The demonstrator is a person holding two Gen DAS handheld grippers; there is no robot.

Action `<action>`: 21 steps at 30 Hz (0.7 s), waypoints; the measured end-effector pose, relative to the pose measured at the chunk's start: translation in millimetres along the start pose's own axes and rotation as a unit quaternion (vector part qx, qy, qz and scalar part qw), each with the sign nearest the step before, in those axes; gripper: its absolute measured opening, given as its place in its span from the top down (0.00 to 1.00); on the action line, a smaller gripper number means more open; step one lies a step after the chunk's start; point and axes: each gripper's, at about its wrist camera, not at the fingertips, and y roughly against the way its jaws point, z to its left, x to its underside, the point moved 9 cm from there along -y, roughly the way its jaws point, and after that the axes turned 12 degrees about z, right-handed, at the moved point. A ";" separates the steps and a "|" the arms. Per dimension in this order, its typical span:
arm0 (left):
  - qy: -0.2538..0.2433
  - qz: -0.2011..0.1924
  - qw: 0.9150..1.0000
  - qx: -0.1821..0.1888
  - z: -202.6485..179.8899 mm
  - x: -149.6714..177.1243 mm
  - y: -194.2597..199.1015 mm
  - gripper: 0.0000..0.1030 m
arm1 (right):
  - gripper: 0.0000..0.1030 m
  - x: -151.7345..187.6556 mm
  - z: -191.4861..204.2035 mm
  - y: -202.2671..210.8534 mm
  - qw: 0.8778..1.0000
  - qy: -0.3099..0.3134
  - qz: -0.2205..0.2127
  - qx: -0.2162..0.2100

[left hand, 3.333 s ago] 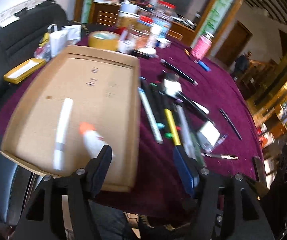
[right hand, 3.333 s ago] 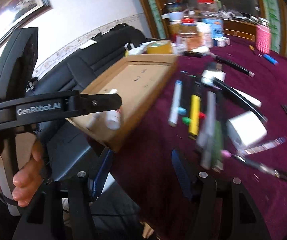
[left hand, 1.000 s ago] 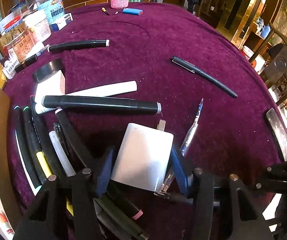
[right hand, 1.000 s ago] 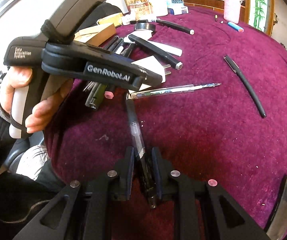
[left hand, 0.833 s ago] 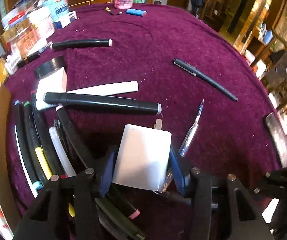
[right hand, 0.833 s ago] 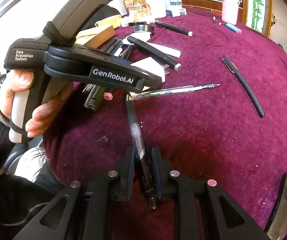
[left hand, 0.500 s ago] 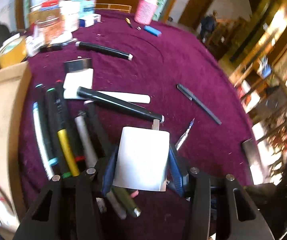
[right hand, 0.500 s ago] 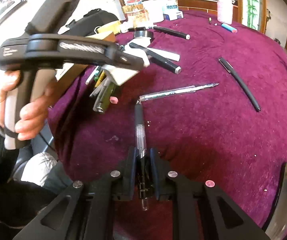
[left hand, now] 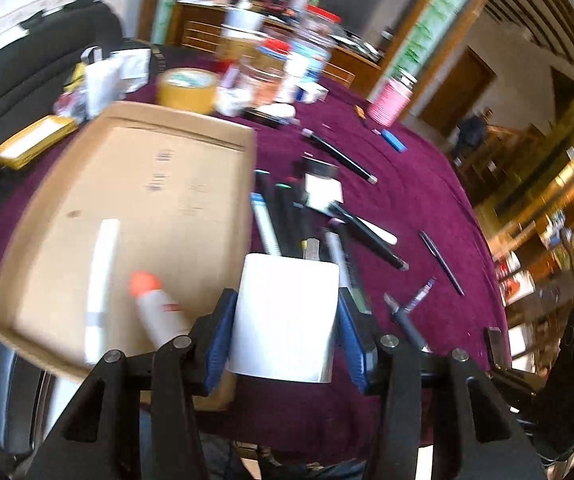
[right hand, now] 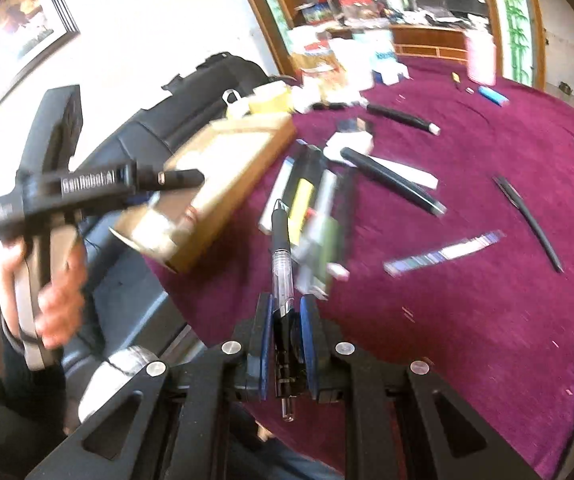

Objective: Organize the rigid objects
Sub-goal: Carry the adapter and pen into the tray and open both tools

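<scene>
My left gripper [left hand: 285, 320] is shut on a white charger block [left hand: 285, 316] and holds it in the air near the right edge of the cardboard tray [left hand: 175, 184]. The tray holds a white marker [left hand: 101, 276] and an orange-capped white bottle [left hand: 157, 310]. My right gripper [right hand: 285, 326] is shut on a clear black-grip pen [right hand: 282, 264], lifted above the purple table [right hand: 487, 320]. The left gripper's body [right hand: 87, 188] and the hand holding it show at the left of the right wrist view. The tray [right hand: 223, 168] shows beyond it.
A cluster of markers [left hand: 287, 216] lies right of the tray. Loose pens [left hand: 441, 262], a clear pen [right hand: 443, 254] and a long black marker [right hand: 391, 180] lie on the cloth. Jars, a tape roll [left hand: 185, 88] and a pink cup [left hand: 389, 102] stand at the back. A black chair [right hand: 191, 96] stands left.
My left gripper lifted the charger off the pile and swung left to the tray. My right gripper raised the pen off the cloth and turned toward the tray.
</scene>
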 end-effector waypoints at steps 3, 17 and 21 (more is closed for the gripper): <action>0.024 -0.011 1.000 -0.006 30.2 -2.7 15.8 0.53 | 0.86 -24.3 27.2 -9.8 1.000 0.006 -0.012 -0.017; 0.108 0.000 0.991 -0.074 149.6 -8.3 11.9 0.53 | 0.86 -113.3 102.6 -118.0 0.999 0.038 0.032 -0.003; 0.114 0.014 0.990 -0.084 162.1 -6.1 -1.3 0.53 | 0.85 -126.0 106.0 -143.9 0.998 0.038 0.047 0.009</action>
